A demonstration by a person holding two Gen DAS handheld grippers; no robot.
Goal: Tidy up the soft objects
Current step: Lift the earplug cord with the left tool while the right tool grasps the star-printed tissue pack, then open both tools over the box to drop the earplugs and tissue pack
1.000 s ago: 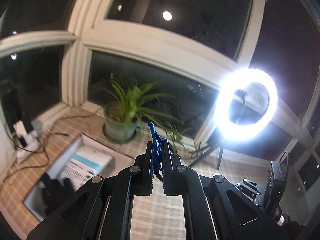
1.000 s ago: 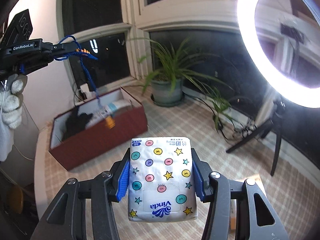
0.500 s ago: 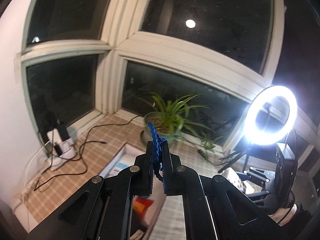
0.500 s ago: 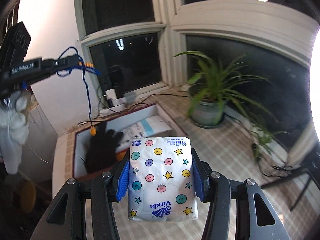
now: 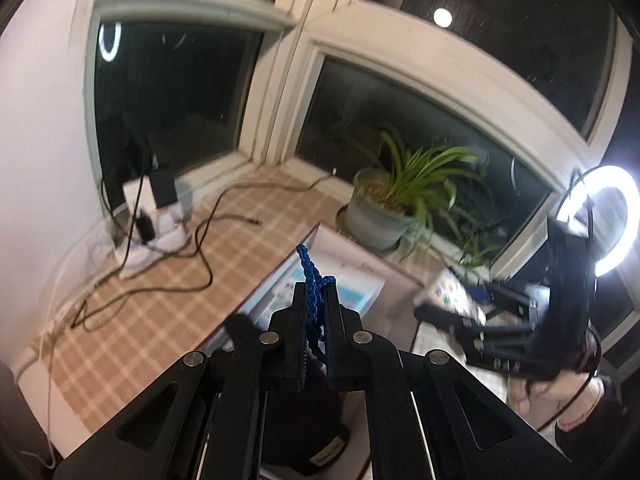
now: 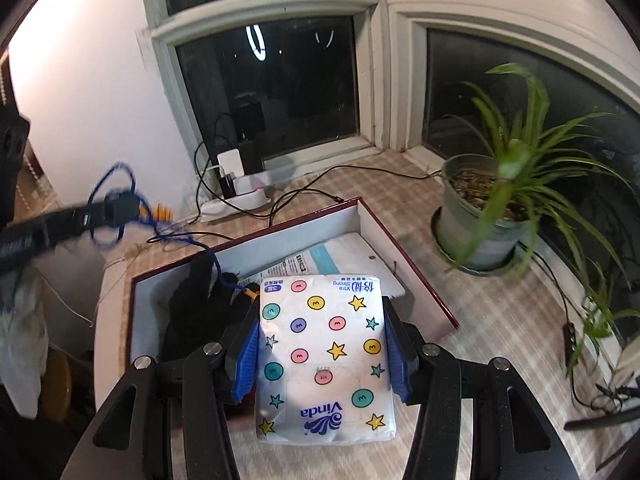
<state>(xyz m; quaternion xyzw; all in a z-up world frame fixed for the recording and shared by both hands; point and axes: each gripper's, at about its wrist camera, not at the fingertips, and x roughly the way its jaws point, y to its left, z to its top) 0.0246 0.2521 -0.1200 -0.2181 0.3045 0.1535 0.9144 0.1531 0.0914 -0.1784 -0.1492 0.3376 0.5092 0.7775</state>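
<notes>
My left gripper (image 5: 314, 294) is shut on a blue braided cord (image 5: 309, 268), above an open maroon box (image 5: 308, 240). In the right wrist view the left gripper (image 6: 120, 204) enters from the left. The cord (image 6: 105, 184) loops around its tip beside orange beads (image 6: 162, 213). One strand hangs down into the box (image 6: 404, 252), ending near a black glove (image 6: 192, 304). My right gripper (image 6: 323, 320) is shut on a white tissue pack (image 6: 320, 360) printed with coloured dots and stars, held over the box's near side. A white packet (image 6: 340, 256) with a blue stripe lies in the box.
A potted plant (image 6: 480, 220) stands right of the box on the checked cloth. A power strip with chargers (image 6: 236, 196) and black cables lie by the window. A lit ring light (image 5: 600, 216) is at the far right. A white-gloved hand (image 5: 560, 400) holds the right gripper.
Both grippers swung over to the box. The tissue pack now hangs over its near side. The left gripper came lower and the cord's loose end now reaches into the box.
</notes>
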